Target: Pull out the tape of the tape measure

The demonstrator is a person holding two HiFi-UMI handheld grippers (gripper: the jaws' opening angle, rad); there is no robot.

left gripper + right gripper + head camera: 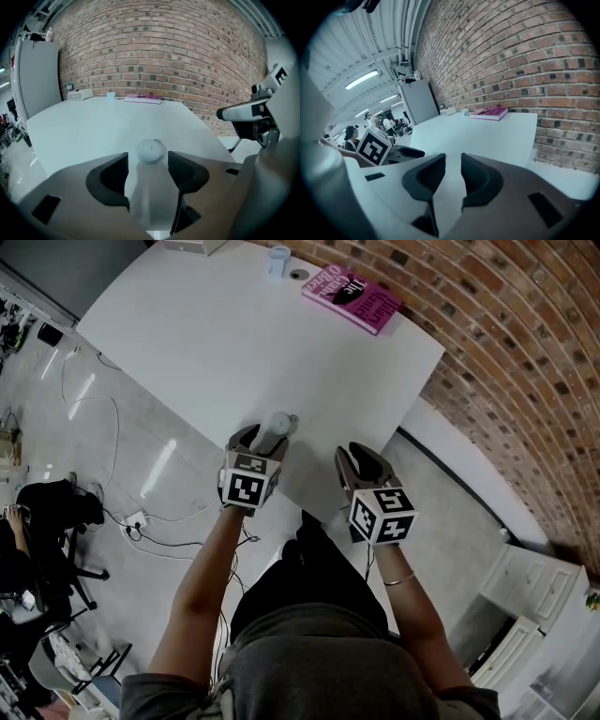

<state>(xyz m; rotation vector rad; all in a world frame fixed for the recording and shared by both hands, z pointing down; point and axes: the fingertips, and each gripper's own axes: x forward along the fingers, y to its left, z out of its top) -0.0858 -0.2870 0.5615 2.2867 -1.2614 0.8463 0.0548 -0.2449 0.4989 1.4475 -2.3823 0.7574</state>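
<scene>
A small round white tape measure [277,422] lies on the white table [234,343] near its front edge. My left gripper [264,439] stands right behind it, jaws spread wide. In the left gripper view the tape measure [149,151] sits at the tips of my left gripper [149,165], between the two dark pads, and neither pad touches it. My right gripper [362,457] hovers to the right, over the table's front corner. Its jaws [453,165] stand a narrow gap apart with nothing between them. No pulled-out tape shows.
A pink book [353,294] lies at the table's far right edge, with a small pale cup [278,261] and a white box [79,94] further along. A brick wall [525,352] runs along the right. Cables trail on the floor at the left.
</scene>
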